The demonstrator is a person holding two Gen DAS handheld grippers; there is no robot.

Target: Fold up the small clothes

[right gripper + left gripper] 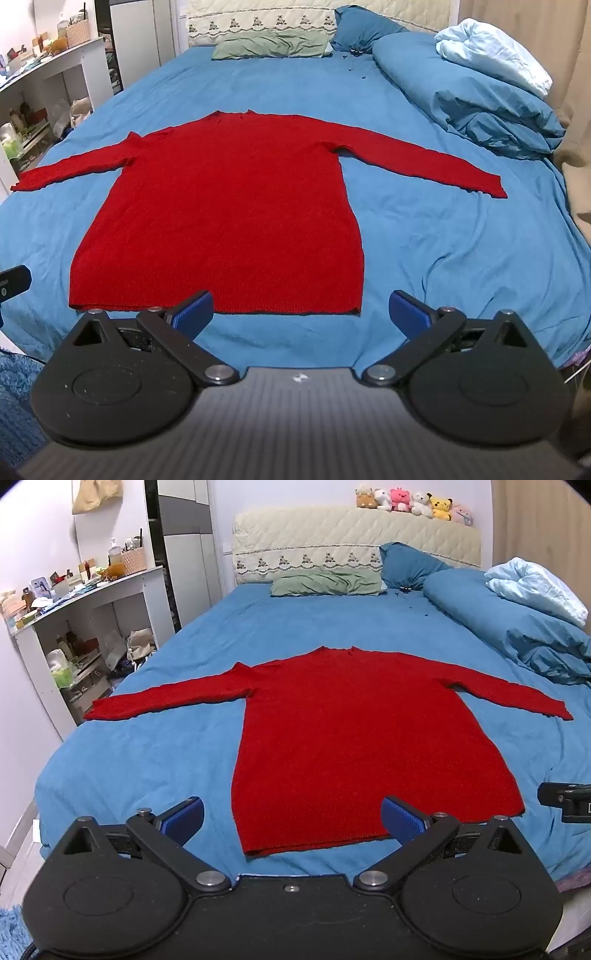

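A red long-sleeved sweater (354, 738) lies flat on the blue bed sheet (155, 753), both sleeves spread out sideways, hem toward me and collar away. It also shows in the right wrist view (229, 206). My left gripper (291, 821) is open and empty, held above the hem near its left corner. My right gripper (301, 308) is open and empty, held above the hem near its right corner. Part of the right gripper shows at the right edge of the left wrist view (565, 801).
A rolled blue and pale duvet (524, 616) lies along the bed's right side. A green pillow (325, 581) and a blue pillow (410, 566) sit by the headboard, with plush toys (410, 500) on top. A cluttered white desk (85, 594) stands left of the bed.
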